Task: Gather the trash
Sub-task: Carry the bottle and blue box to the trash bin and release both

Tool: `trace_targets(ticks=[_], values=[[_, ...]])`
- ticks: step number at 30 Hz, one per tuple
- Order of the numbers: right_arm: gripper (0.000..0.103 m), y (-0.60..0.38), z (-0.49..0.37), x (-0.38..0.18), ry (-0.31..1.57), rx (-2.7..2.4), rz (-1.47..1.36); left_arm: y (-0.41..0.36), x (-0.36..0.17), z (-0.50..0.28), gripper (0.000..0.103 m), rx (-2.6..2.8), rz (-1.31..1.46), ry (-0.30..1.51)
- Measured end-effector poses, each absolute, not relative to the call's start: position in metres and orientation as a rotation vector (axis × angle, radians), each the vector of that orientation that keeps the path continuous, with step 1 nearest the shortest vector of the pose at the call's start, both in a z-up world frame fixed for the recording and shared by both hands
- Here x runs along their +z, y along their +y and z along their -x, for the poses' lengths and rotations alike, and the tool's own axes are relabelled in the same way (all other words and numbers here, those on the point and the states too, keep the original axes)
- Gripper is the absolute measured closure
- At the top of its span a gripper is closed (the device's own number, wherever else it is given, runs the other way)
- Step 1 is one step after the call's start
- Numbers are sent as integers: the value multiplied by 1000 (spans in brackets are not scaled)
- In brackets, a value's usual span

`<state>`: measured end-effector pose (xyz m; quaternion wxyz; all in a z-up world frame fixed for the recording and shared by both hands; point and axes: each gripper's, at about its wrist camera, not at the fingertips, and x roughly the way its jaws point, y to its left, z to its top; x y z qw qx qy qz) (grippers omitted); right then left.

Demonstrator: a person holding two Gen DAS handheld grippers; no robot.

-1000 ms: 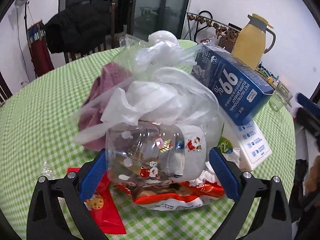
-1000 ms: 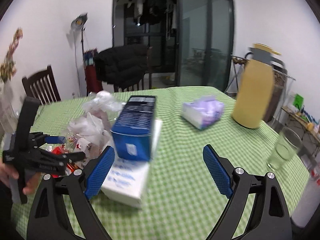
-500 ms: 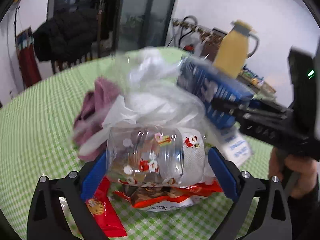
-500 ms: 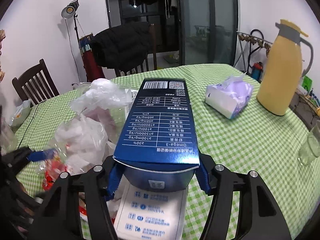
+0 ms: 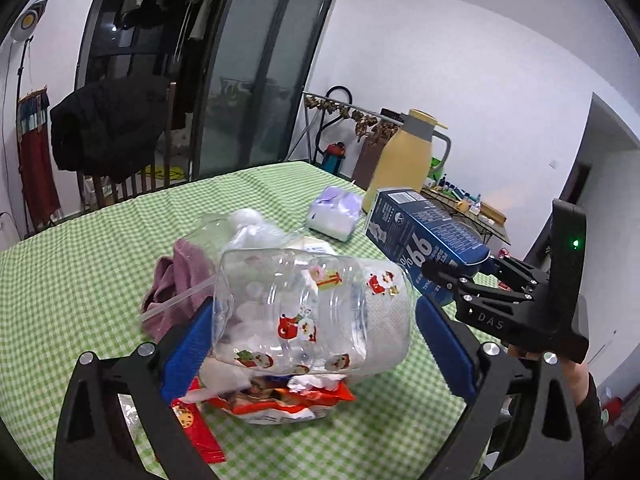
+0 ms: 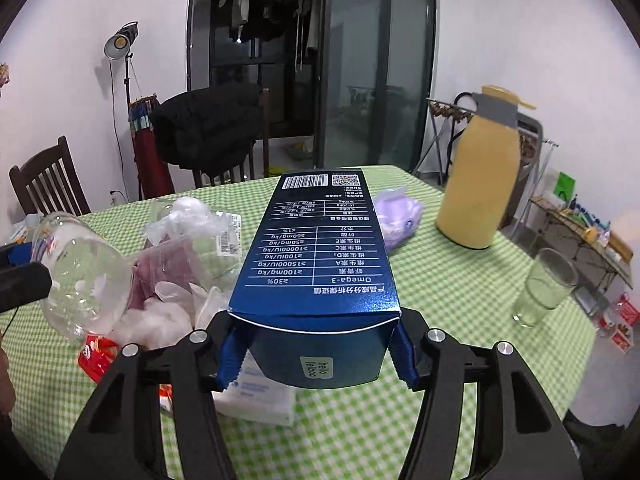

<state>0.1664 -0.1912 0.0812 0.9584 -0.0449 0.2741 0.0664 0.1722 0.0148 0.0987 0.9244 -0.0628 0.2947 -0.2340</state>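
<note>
Both grippers hold trash items above the green-checked table (image 5: 80,264).

The left gripper (image 5: 312,334) clamps a clear plastic jar (image 5: 312,316) with Santa stickers, lifted over the red snack wrappers (image 5: 280,398) at the near edge. The right gripper (image 6: 316,354) grips a blue carton (image 6: 320,256) by its near end, pads pressed on both sides, raised above a white box (image 6: 256,396). A yellow thermos jug (image 6: 484,184) stands far right, beside a purple tissue pack (image 6: 398,216).

The right gripper (image 6: 316,356) clamps a blue carton (image 6: 320,264) above the green checked tablecloth (image 6: 440,360); a clear plastic jar (image 6: 84,276) hangs left.
</note>
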Motion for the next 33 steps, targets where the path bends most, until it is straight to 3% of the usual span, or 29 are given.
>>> trace_targets(ticks=[15,33], values=[[46,-245,-125,88,528,26,62,6,98,-175,9,-482,135,605],[45,-395,-53,72,537,-193,-65,-31,99,-153,9,-514,12,578]])
